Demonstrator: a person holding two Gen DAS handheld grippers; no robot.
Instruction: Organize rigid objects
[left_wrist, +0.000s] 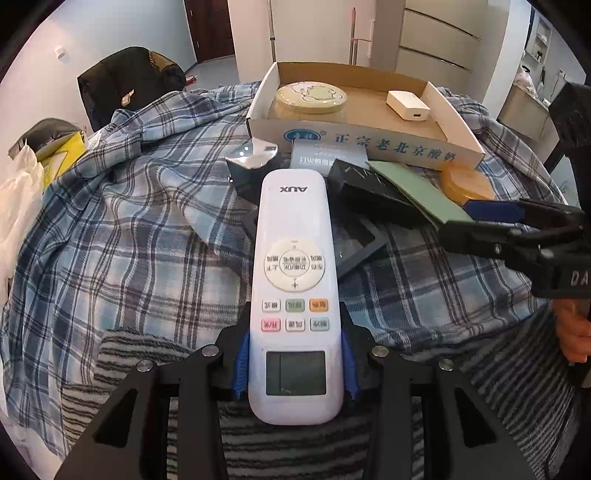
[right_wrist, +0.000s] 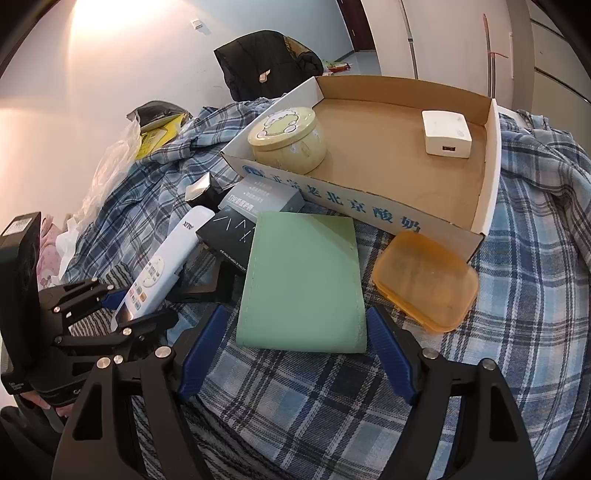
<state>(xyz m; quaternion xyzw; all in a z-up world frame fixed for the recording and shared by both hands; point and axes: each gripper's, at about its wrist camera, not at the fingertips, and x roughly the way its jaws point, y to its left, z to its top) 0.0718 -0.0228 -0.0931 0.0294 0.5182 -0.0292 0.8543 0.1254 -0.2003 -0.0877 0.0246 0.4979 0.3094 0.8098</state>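
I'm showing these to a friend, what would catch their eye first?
Probably the long white AUX remote control, clamped in the left gripper above the plaid cloth. Next, the flat green rectangular pad between the right gripper's open jaws, before the cardboard tray.

Surface: blue plaid cloth (right_wrist: 535, 236) spread as a cover, striped grey blanket (left_wrist: 524, 373) at its near edge.
Far part: open cardboard tray (right_wrist: 491, 155).
Middle: green notebook (right_wrist: 303, 284), orange lidded box (right_wrist: 424, 280), black box (right_wrist: 231, 236), grey-blue carton (right_wrist: 266, 199).
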